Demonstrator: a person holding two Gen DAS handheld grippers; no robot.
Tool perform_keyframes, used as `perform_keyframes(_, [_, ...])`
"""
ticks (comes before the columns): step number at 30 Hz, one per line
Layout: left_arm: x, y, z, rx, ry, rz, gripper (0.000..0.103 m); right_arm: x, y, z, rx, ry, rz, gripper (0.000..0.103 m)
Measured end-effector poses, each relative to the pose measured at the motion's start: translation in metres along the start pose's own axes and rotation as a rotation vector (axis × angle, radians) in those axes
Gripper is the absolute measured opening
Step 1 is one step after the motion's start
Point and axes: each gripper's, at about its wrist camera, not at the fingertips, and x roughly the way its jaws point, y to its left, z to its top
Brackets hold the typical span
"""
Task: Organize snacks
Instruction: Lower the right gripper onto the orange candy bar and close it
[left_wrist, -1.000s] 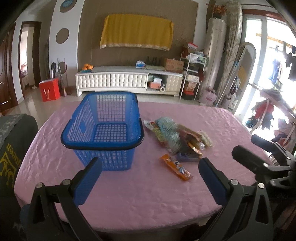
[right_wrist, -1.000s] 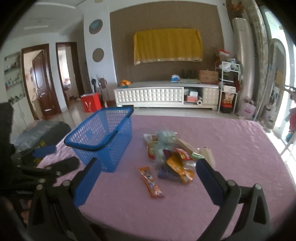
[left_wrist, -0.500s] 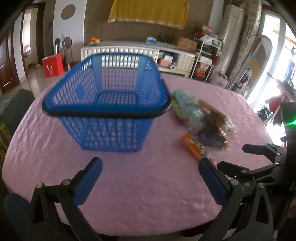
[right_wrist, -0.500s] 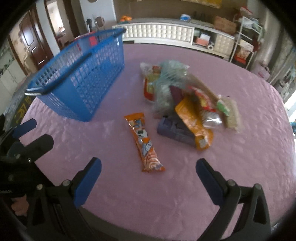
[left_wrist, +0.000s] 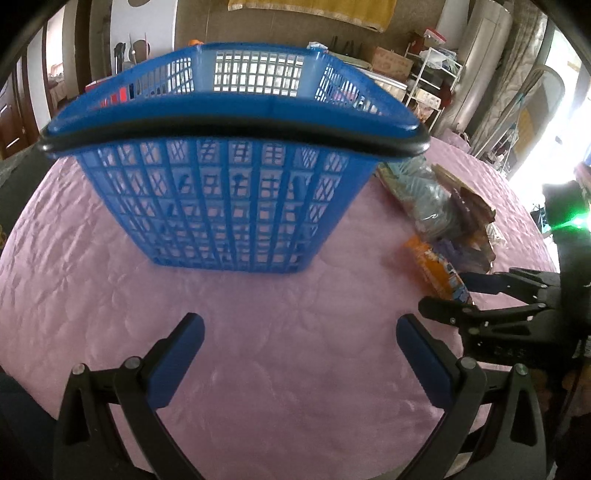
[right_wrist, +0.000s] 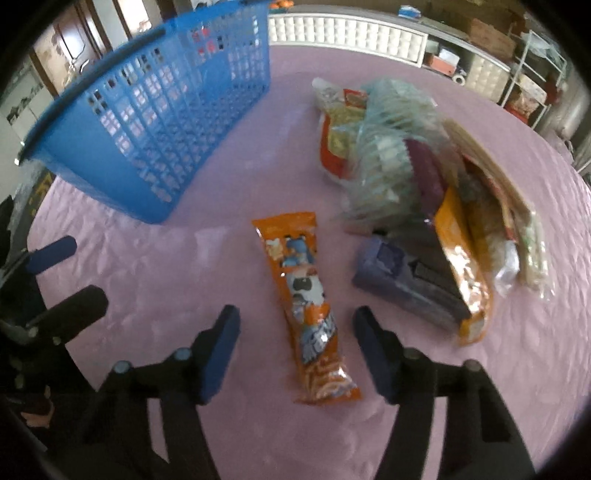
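we have dropped both grippers toward the table, and our right gripper (right_wrist: 295, 325) has just been narrowing its jaws around the orange snack packet (right_wrist: 304, 306), which lies between them, not yet pinched. our left gripper (left_wrist: 299, 328) hangs released, nothing between its jaws, the blue basket (left_wrist: 229, 125) just ahead. first pick looks imminent.

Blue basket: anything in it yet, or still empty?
Empty as far as visible: through the blue basket mesh only pink tablecloth shows; the snacks all lie outside it.
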Motion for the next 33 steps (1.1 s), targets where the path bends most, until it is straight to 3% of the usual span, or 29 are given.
perform_keyframes(4, [0.001, 0.003, 0.0, -0.007, 0.006, -0.004, 0.103, -0.002, 0.002, 0.001, -0.041, -0.03, 0.004, 0.039])
perform_keyframes(8, [0.0, 0.0, 0.001, -0.009, -0.004, 0.002, 0.103, -0.006, 0.001, -0.006, -0.043, -0.049, 0.033, 0.03])
perform_keyframes(16, [-0.012, -0.017, 0.0, 0.033, -0.021, -0.017, 0.103, -0.037, -0.018, -0.031, 0.042, -0.14, 0.044, 0.025])
perform_keyframes(24, [-0.026, -0.062, 0.014, 0.12, -0.061, -0.048, 0.103, -0.076, -0.045, -0.045, 0.109, -0.235, 0.057, 0.02])
perform_keyframes(28, [-0.026, -0.084, 0.03, 0.154, -0.076, -0.057, 0.103, -0.071, -0.059, -0.04, 0.156, -0.199, 0.137, 0.02])
perform_keyframes(33, [-0.025, -0.097, 0.036, 0.175, -0.08, -0.025, 0.103, -0.06, -0.052, -0.031, 0.105, -0.156, 0.147, 0.021])
